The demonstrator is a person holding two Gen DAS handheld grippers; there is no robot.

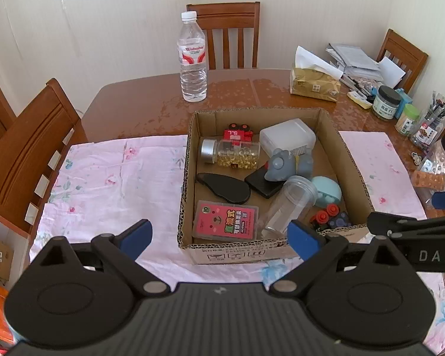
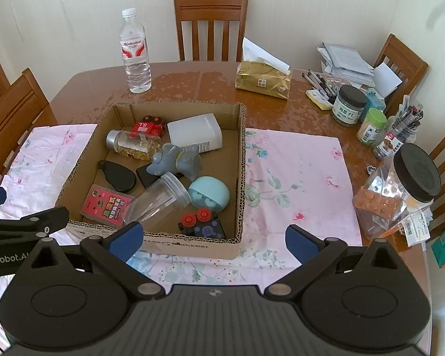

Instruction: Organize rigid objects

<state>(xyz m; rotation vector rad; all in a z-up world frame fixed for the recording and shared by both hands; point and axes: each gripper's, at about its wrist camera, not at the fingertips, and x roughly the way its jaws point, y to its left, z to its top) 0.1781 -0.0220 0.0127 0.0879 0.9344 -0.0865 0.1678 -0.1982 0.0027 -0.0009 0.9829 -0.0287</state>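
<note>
A cardboard box (image 1: 190, 154) (image 2: 242, 154) sits on a pink floral cloth and holds several rigid things: a jar of yellow capsules (image 1: 231, 154) (image 2: 133, 145), a red toy (image 1: 237, 133) (image 2: 148, 127), a white container (image 1: 287, 136) (image 2: 194, 132), a grey mouse figure (image 1: 284, 164) (image 2: 175, 160), a clear cup (image 1: 290, 204) (image 2: 160, 198), a teal round case (image 1: 329, 191) (image 2: 209, 192), a pink card pack (image 1: 225, 221) (image 2: 108, 206) and black flat pieces. My left gripper (image 1: 219, 238) is open and empty above the box's near edge. My right gripper (image 2: 212, 238) is open and empty at the box's near right corner.
A water bottle (image 1: 192, 59) (image 2: 135, 53) and a tissue pack (image 1: 314, 84) (image 2: 262, 81) stand behind the box. Jars, pens and papers (image 2: 353, 103) crowd the right side, with a big black-lidded jar (image 2: 400, 190). Wooden chairs (image 1: 29, 154) ring the table.
</note>
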